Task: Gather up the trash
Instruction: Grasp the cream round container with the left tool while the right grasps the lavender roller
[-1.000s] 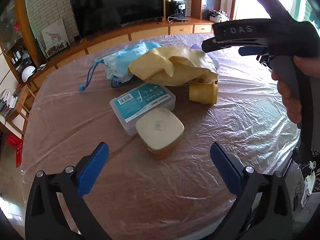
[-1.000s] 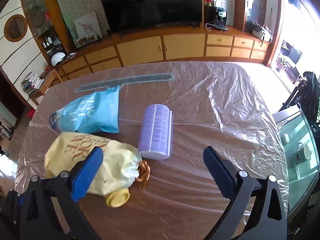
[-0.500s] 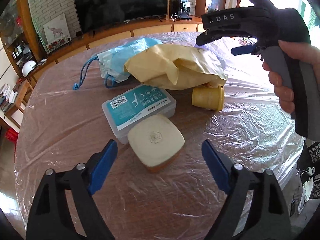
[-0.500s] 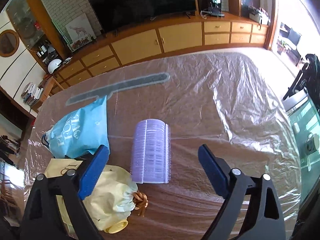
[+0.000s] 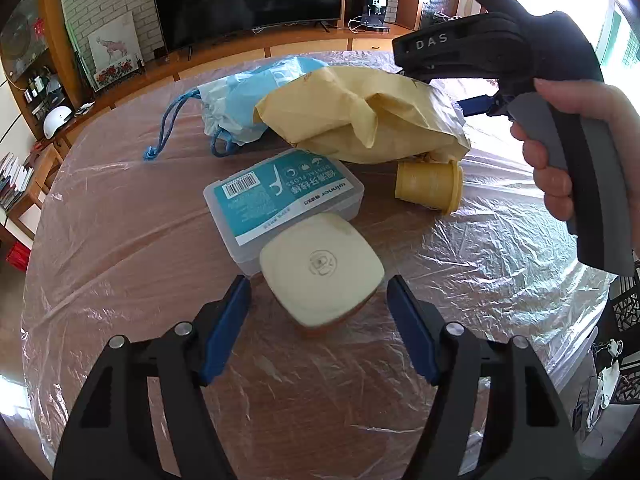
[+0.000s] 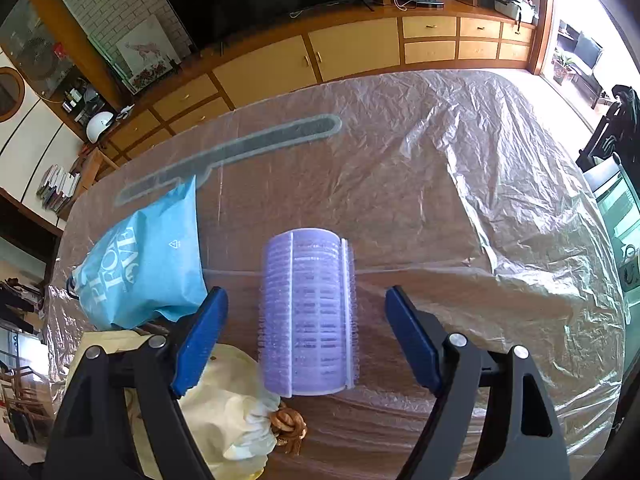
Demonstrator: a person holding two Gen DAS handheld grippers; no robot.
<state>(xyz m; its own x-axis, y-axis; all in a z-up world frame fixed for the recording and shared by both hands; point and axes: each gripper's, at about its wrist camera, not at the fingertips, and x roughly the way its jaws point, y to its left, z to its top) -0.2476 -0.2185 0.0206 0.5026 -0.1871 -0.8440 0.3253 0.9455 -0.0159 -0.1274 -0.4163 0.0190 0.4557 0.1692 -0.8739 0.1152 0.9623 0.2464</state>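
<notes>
Since both grippers were closing with gaps either side, I'd have centred the left gripper [image 5: 319, 312] on the near square tub [image 5: 322, 276] and the right gripper [image 6: 306, 334] on the purple roller [image 6: 308, 312], lying mid-table, before clamping.

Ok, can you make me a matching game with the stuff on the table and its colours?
Things:
1. hair roller
2. drawstring bag
3. spool
4. floss box

Colours:
A. yellow
B. clear with a teal label
C. purple
D. light blue

Pairs: 1-C, 2-D, 3-A, 4-B
</notes>
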